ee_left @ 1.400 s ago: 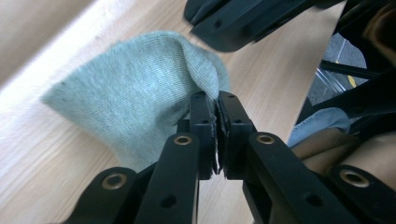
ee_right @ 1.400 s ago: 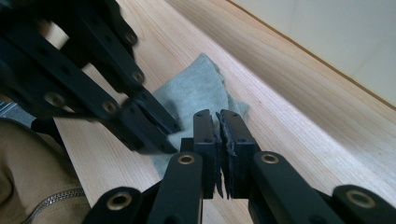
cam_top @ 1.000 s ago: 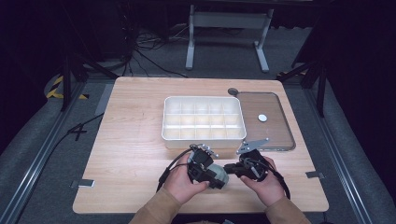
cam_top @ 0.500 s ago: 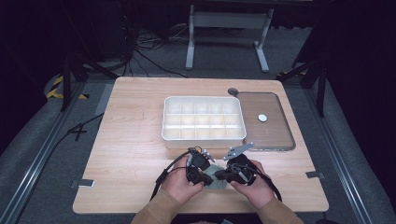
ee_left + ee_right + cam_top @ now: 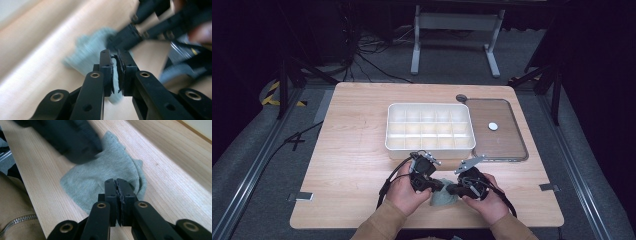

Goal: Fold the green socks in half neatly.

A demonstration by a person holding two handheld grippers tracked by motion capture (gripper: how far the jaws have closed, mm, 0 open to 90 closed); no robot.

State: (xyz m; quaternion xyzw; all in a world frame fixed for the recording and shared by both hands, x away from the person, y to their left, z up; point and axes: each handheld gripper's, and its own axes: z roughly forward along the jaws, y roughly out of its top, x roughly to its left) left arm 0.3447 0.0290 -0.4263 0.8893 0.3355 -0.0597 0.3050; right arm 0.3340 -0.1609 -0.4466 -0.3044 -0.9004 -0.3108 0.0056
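A small grey-green cloth (image 5: 442, 198) lies crumpled on the wooden table (image 5: 357, 150) near its front edge, between the two hands. My left gripper (image 5: 436, 186) comes at it from the left; in the left gripper view its jaws (image 5: 115, 53) are shut with a strip of the cloth (image 5: 87, 52) pinched between them. From the right, my right gripper (image 5: 451, 190) has its jaws (image 5: 116, 180) closed at the near edge of the cloth (image 5: 100, 172), where the fabric bunches into a fold. The two gripper tips nearly meet over the cloth.
A white compartment tray (image 5: 430, 146) stands just behind the hands, its cells looking bare. To its right lies a brown tray (image 5: 497, 137) with a small white disc (image 5: 493, 126) in it. Tan sleeves (image 5: 384, 225) come in over the front edge.
Both hands have drawn together and slightly toward the front edge. The grippers, apart a second ago, now meet at the cloth, which has come down onto the table between them.
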